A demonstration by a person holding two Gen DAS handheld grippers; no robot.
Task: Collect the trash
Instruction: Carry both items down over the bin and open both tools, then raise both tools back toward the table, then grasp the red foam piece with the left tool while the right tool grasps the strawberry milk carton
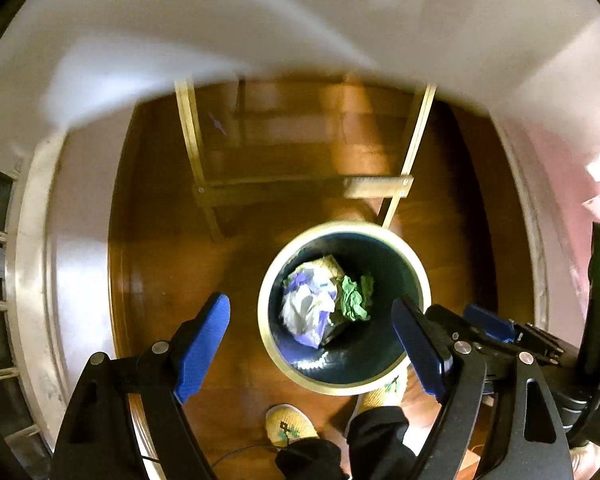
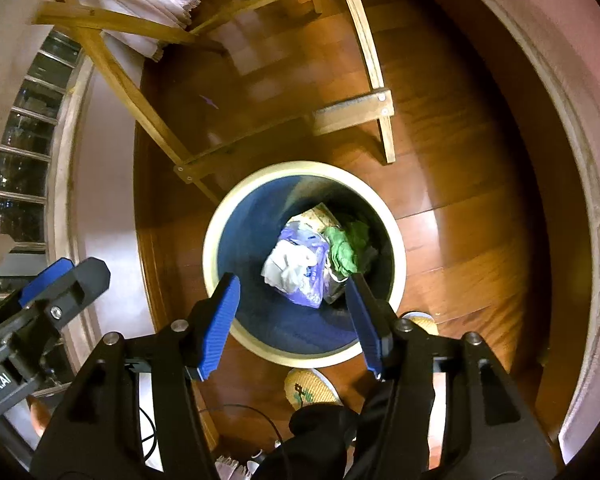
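Blue-lined waste bin (image 2: pixel 220 248) stands on the wooden floor directly below both tongs, crumpled white-and-purple plastic (image 2: pixel 296 268) and green paper (image 2: pixel 344 248) inside. Right tongs (image 2: pixel 292 320) hang centred over it, left tongs (image 1: pixel 312 344) offset; both spread, empty.

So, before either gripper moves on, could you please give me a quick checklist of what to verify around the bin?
1. Left gripper empty, pads apart: ok.
2. Right gripper empty, pads apart: ok.
3. Trash inside the bin: ok; white and purple bag and green crumpled piece lie at the bottom.
4. Bin upright on the wooden floor: ok.
5. More trash left on the floor: cannot tell; only a small purple scrap shows near the wooden frame.
6. Person's slippered feet clear of the bin: not ok, they stand right beside it.
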